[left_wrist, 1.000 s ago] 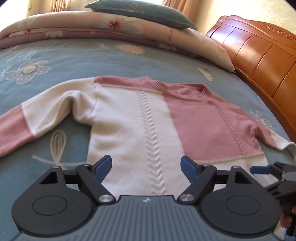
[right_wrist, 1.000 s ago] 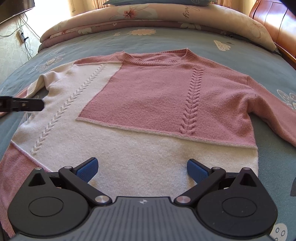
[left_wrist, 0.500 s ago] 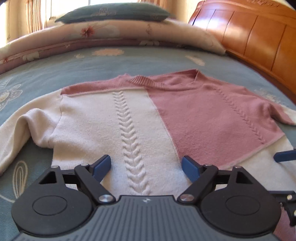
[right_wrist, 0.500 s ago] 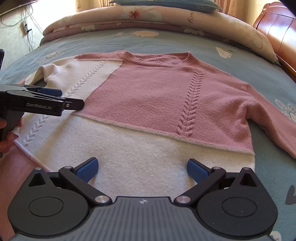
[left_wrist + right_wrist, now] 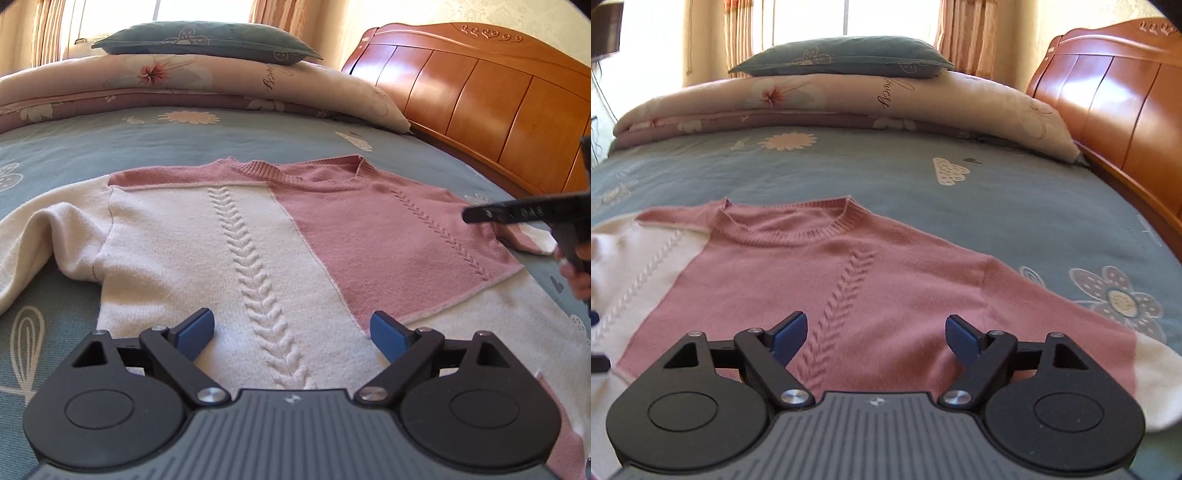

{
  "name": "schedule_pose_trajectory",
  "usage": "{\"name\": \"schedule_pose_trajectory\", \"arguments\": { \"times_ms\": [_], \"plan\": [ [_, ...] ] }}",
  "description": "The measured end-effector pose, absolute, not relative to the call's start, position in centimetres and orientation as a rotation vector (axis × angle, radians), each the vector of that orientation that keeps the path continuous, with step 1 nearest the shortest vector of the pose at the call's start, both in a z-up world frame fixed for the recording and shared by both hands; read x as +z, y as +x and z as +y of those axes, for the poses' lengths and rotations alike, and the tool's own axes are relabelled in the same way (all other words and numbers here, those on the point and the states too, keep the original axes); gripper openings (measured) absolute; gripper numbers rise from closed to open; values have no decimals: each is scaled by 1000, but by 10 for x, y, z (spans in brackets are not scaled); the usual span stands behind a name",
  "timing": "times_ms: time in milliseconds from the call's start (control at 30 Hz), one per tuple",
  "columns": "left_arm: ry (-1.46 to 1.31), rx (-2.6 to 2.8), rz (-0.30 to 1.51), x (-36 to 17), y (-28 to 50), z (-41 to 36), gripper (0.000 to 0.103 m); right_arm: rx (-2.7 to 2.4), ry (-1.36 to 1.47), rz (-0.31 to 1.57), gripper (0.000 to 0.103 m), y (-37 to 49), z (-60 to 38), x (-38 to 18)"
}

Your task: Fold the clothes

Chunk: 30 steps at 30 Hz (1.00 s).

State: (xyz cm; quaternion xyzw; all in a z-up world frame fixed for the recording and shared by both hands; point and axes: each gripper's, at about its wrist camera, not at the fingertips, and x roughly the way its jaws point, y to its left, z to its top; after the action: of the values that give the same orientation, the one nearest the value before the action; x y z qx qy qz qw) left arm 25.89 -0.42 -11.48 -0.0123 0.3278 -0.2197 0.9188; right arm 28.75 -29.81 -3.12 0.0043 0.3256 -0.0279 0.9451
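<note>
Lying flat: cable-knit pink-and-cream sweater (image 5: 280, 251), soft.

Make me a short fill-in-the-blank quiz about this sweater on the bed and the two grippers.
1. The sweater lies spread on a blue floral ____.
2. Both the left gripper and the right gripper have their jaws ____.
3. The sweater's neckline is ____ in colour.
4. A dark green pillow rests on the folded ____.

Missing words: bedsheet; open; pink; quilt
</note>
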Motion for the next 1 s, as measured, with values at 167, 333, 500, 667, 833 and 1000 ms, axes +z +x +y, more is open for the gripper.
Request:
{"name": "schedule_pose_trajectory", "arguments": {
  "times_ms": [167,333,500,667,833,1000],
  "plan": [
    [-25,-456,672,-115,259,-4,95,-77,52,757,87,295,-320,-59],
    [-24,-458,672,-116,259,-4,95,-131,7,760,87,280,-311,-43],
    [-22,-460,672,-116,259,-4,95,14,13,710,90,272,-294,-32],
    [-21,-461,672,-116,259,-4,96,-8,-20,851,90,282,-297,-54],
    [-8,-459,674,-116,259,-6,96,-7,12,858,93,253,-297,-43],
    [-2,-456,673,-116,258,-7,96,-4,78,819,102,224,-295,-37]
  ]
}}
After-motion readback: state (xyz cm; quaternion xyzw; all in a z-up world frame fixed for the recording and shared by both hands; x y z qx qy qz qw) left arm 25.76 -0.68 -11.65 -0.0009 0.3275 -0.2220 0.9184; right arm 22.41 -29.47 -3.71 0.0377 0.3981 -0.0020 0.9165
